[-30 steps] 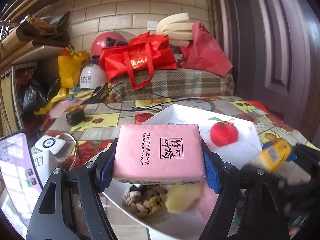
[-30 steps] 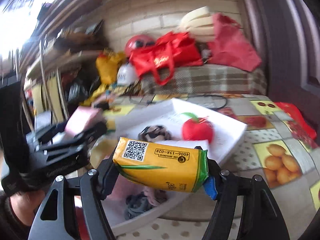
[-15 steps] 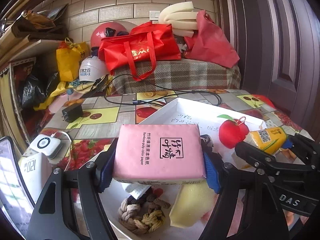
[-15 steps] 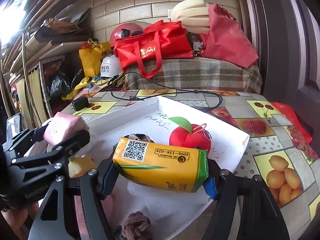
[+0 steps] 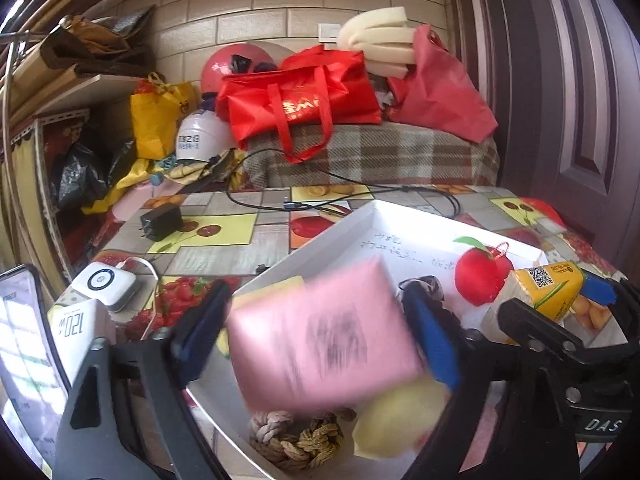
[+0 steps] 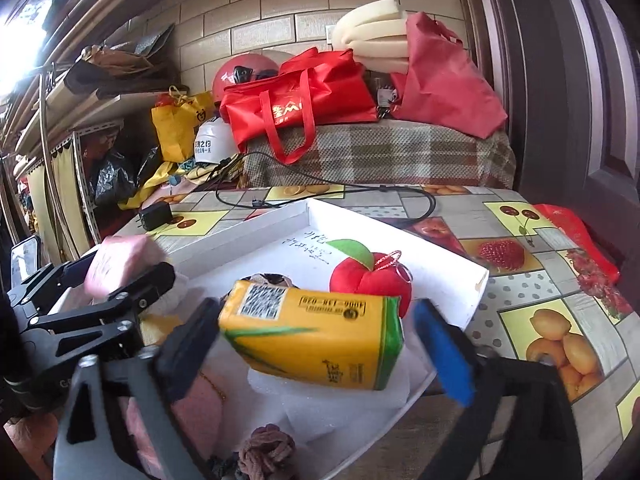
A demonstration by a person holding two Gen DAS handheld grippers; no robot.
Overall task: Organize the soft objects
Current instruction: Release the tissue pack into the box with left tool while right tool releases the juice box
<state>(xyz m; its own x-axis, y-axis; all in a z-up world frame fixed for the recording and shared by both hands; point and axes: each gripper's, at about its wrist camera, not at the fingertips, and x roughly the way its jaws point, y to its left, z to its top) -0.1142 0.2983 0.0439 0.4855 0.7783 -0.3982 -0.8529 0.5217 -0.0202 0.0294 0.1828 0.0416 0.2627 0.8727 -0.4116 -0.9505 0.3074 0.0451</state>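
tray (image 6: 478, 280) on table (image 6: 516, 236): plush apple (image 6: 370, 280) at far right, rope knot (image 5: 296, 438) at near edge; charger (image 5: 160, 222) on table left of tray.

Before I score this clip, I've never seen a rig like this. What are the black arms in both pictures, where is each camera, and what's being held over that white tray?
There is no robot here. A person holds a two-finger gripper in each hand, each with a fisheye camera looking along its fingers. One picture looks from the left gripper, whose open jaws flank a blurred pink tissue pack. The other looks from the right gripper, jaws open around a yellow tissue pack. Both are over a white tray on a fruit-patterned table. In the tray lie a red plush apple and a knotted rope.
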